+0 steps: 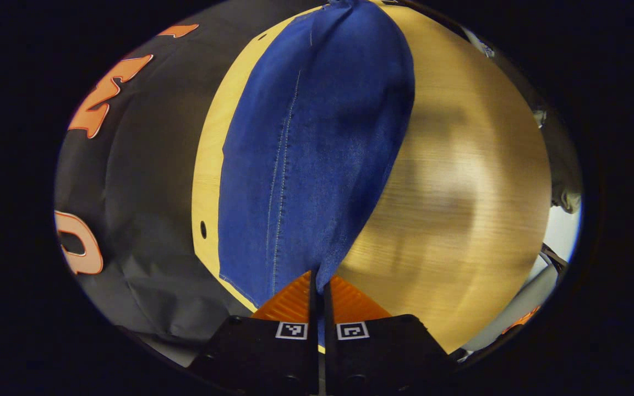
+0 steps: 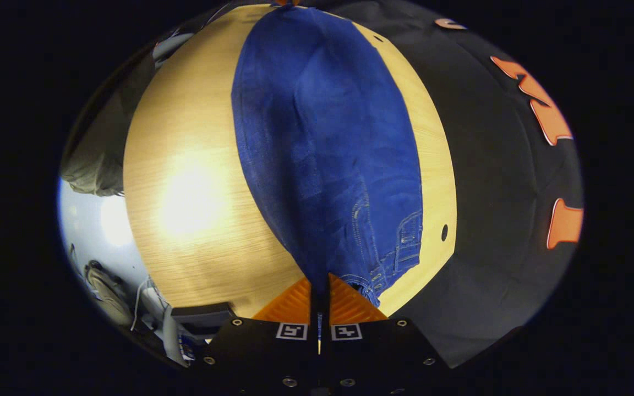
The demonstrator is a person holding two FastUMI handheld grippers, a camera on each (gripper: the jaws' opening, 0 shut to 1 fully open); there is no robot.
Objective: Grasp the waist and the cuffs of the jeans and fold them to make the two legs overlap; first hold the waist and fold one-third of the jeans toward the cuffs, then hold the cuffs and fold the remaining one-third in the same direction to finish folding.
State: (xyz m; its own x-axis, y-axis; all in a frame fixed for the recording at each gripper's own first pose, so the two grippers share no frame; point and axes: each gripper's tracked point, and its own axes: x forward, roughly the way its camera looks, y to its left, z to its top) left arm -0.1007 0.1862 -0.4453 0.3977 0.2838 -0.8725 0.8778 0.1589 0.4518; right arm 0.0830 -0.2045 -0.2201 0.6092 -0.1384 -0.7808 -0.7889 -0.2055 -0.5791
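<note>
Left gripper [image 1: 320,280]: fingers drawn together on the near end of the jeans [image 1: 311,148], with denim pinched in the narrow gap between them. The left gripper view shows a plain leg panel with a long stitched seam [image 1: 284,165] running away from the fingers, so this is the cuff end. The cloth lies along the table [image 1: 460,181] close to its wall-side edge, with only a thin strip of wood showing on that side. A small dark hole [image 1: 203,229] sits in that strip.

Right gripper [image 2: 320,283]: fingers likewise closed on denim at the near edge of the table [image 2: 185,220]. The right gripper view shows what the other does not: the waist end [image 2: 388,258], with belt loops, pocket stitching and waistband just beside the fingers.

The jeans [image 2: 322,137] lie flat and lengthwise, legs stacked as one strip.

Limits: in each view the far end of the jeans is cut off at the top. Strong glare washes out the wood in the right gripper view. How much cloth either gripper holds cannot be told.
</note>
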